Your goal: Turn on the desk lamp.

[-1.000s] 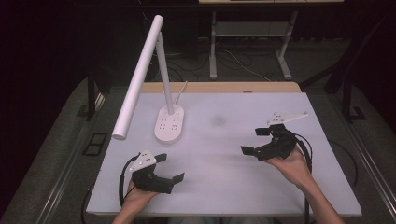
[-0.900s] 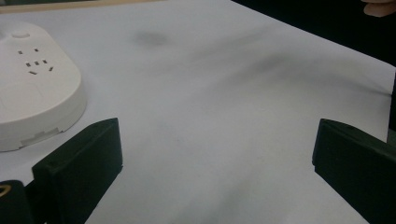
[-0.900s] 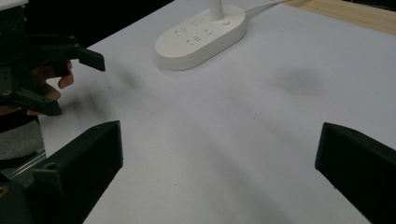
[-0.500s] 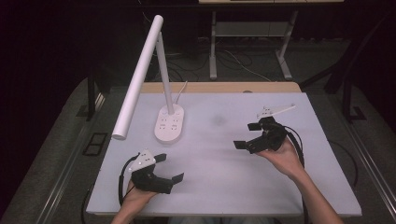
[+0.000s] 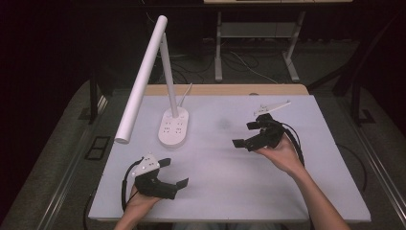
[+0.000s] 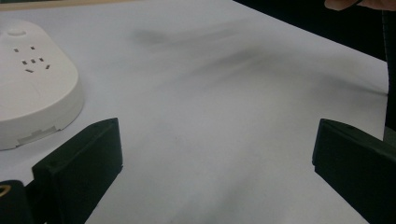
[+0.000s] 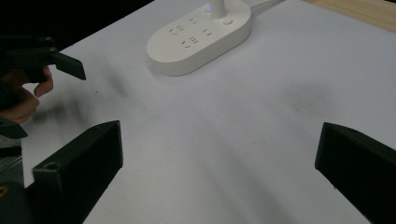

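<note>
The person's left hand (image 5: 139, 201) comes in over the near edge of the table (image 5: 239, 191), close to the near left corner, wrist low; the left gripper (image 5: 173, 173) it holds points across the table toward the right, jaws spread wide with nothing between them. The right forearm reaches in from the near right and angles toward the table's middle; the right hand (image 5: 280, 153) is lifted, carrying the right gripper (image 5: 245, 135) over the right half of the table, tipped toward the left; its jaws are wide apart as well, holding nothing.

The white lamp base (image 5: 174, 127), an oval with socket holes on top, sits on the left half of the table toward the far edge, well apart from both grippers; in the right gripper view it lies ahead (image 7: 201, 32) across bare table, and in the left gripper view it sits just beyond the left jaw (image 6: 32, 79). A thin stem rises from the base and carries the long white lamp head (image 5: 141, 79), slanting down past the left edge of the table. Nothing lies between either gripper and the base; a black cable (image 5: 297, 141) loops behind the right gripper.
</note>
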A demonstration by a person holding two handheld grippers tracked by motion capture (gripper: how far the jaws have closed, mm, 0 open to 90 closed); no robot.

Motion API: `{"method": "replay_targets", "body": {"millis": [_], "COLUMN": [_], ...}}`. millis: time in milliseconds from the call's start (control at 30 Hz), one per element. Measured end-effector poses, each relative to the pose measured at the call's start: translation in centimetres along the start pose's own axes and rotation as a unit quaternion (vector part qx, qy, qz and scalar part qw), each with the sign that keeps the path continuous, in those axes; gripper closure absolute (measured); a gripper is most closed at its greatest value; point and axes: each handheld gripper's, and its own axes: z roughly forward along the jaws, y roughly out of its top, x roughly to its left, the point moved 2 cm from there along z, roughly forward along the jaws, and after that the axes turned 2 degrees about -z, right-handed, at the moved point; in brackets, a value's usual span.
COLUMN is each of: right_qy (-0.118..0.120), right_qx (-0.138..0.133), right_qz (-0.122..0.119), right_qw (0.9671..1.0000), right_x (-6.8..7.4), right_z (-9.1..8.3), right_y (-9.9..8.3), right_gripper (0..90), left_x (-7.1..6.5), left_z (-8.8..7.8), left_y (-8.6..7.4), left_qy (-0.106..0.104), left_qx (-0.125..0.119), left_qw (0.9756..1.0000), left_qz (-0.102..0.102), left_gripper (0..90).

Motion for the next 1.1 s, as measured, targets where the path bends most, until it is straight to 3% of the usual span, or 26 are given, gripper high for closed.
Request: {"method": "replay_targets", "body": {"millis": [700, 1100], "right_qy": [0.018, 0.032], "right_qx": [0.021, 0.029], "right_qz": [-0.020, -0.022], "right_qw": [0.9994, 0.9988], "right_x": [0.1, -0.2], "right_z": [3.5, 6.6], "right_y": [2.9, 4.8], "right_gripper": [0.6, 0.6], "left_x": [0.2, 0.3], "left_z": [-0.1, -0.2], "left_y": [0.0, 0.1], "left_qy": [-0.003, -0.008], "left_qx": [-0.003, -0.007], "left_qw": [1.0000, 0.9999], "left_qz": [-0.004, -0.004], "left_gripper": [0.6, 0.5]}}
